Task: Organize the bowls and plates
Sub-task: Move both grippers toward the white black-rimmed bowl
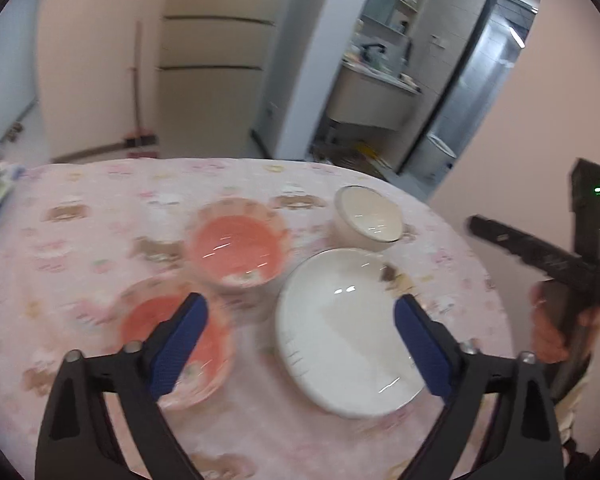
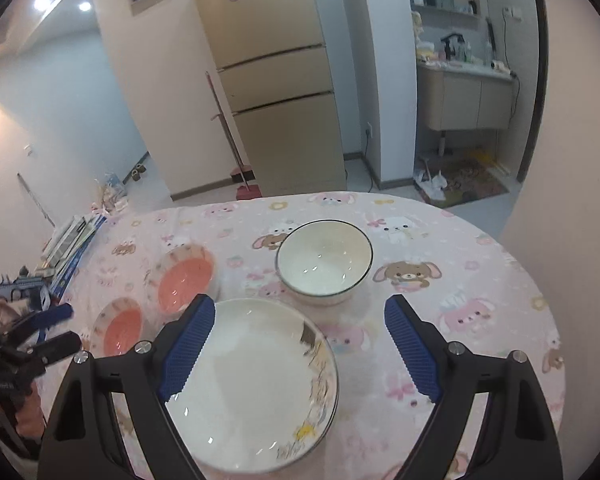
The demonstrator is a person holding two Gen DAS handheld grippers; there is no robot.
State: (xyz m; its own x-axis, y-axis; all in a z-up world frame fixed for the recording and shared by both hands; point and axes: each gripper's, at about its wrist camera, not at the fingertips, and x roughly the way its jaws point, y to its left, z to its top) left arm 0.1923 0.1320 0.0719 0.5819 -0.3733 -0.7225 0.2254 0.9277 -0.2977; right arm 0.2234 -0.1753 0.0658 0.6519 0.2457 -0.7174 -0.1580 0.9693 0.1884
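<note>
Left gripper (image 1: 300, 316): spread, empty.
Right gripper (image 2: 300, 324): spread, empty.
White plate (image 2: 252, 384): table (image 2: 480, 280) centre.
White bowl (image 2: 324, 262): plate's 1 o'clock.
Two pink bowls (image 2: 186, 278): 10 o'clock, apart.
Progress: nothing stacked; all remains.

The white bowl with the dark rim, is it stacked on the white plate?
No, the white bowl stands by itself on the tablecloth, just behind the white plate.

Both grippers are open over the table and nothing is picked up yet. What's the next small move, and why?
Probably lower the left gripper onto the rim of the nearer pink bowl to stack it into the farther pink bowl. The two match, sit side by side, and the nearer one already lies under the left fingers. The right gripper hangs open above the white plate.
</note>
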